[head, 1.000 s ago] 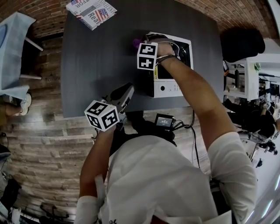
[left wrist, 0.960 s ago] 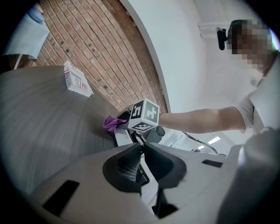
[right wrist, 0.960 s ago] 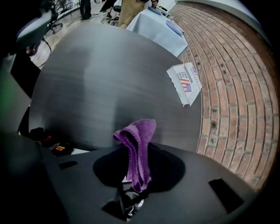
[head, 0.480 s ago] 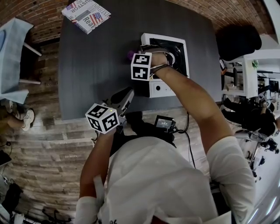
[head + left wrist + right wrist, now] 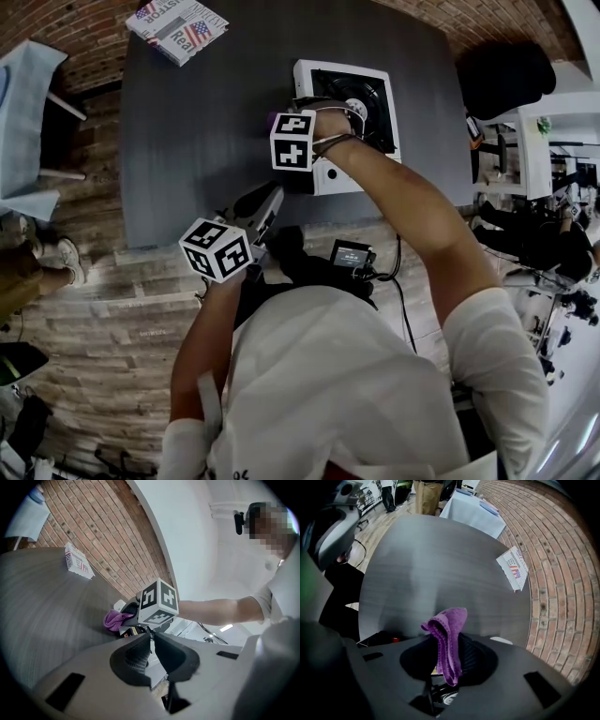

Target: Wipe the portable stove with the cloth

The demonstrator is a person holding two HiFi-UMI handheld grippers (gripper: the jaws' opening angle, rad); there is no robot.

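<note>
Dark grey laminate covered the bench [image 5: 206, 131], the largest thing in the head view. The white portable stove [image 5: 370, 94] stood on it at about 1 o'clock, near the far right corner. Nothing braced it. In my judgement this was the first danger, because a firm stroke from one side could push such a light stove along the smooth top.

The right gripper [image 5: 449, 656] was above the stove's 9 o'clock edge, with its marker cube over the white frame. Its jaws were closed on the cloth. The left gripper [image 5: 152, 641] hung well apart from the stove, at 6 o'clock beyond the near edge of the bench. Its jaws were almost together, with only a thin slit between them and nothing inside, so it gave the stove no support.

A printed booklet [image 5: 176, 28] lay at the 11 o'clock corner, far from any stroke.

The purple cloth [image 5: 447, 634] was pinched as a narrow fold, and a small bunch stood out past the tips of the jaws. Whether it touched the stove, I could not tell. Two risks seemed likely. The fold could slip out if it dragged hard, and the loose bunch could catch on the black burner grate. With so little cloth showing, the hard jaws themselves might also rub the white frame.
</note>
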